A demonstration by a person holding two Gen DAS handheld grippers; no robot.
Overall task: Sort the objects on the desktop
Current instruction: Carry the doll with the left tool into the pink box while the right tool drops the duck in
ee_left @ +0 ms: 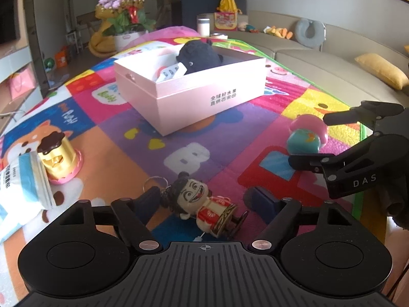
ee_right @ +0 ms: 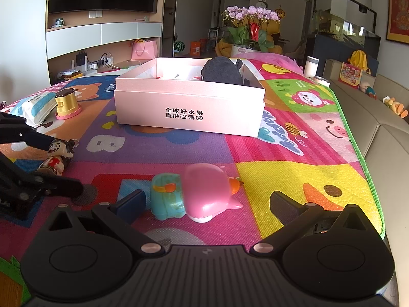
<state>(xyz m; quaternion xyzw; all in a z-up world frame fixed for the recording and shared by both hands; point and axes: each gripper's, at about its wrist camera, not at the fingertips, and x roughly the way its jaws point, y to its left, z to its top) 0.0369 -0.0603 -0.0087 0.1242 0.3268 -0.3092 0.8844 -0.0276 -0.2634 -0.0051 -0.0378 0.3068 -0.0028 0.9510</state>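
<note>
Left claw (ee_left: 204,204) straddles the doll keychain (ee_left: 204,208): fingers either side, not pressing it, so released, nothing gripped. The doll lies flat on the play mat (ee_left: 143,138) near the counter's near edge, long axis slanting across the gap, head with key ring toward the left finger (ee_left: 148,199), feet toward the right one. Fingers would close roughly along its length, not across; a wrist roll looks needed.

Right claw (ee_right: 207,203) also released, wide, around the pink-and-teal toy (ee_right: 196,194); its left finger looks to touch the teal end, the right finger stands clear. Toy's long axis runs finger to finger.

Pink box (ee_left: 189,87) sits mid-counter, beyond both claws, already holding a dark plush (ee_left: 199,56). Gold cake toy (ee_left: 60,158) and tissue pack (ee_left: 23,179) wait by the left edge, nearer the left hand.
</note>
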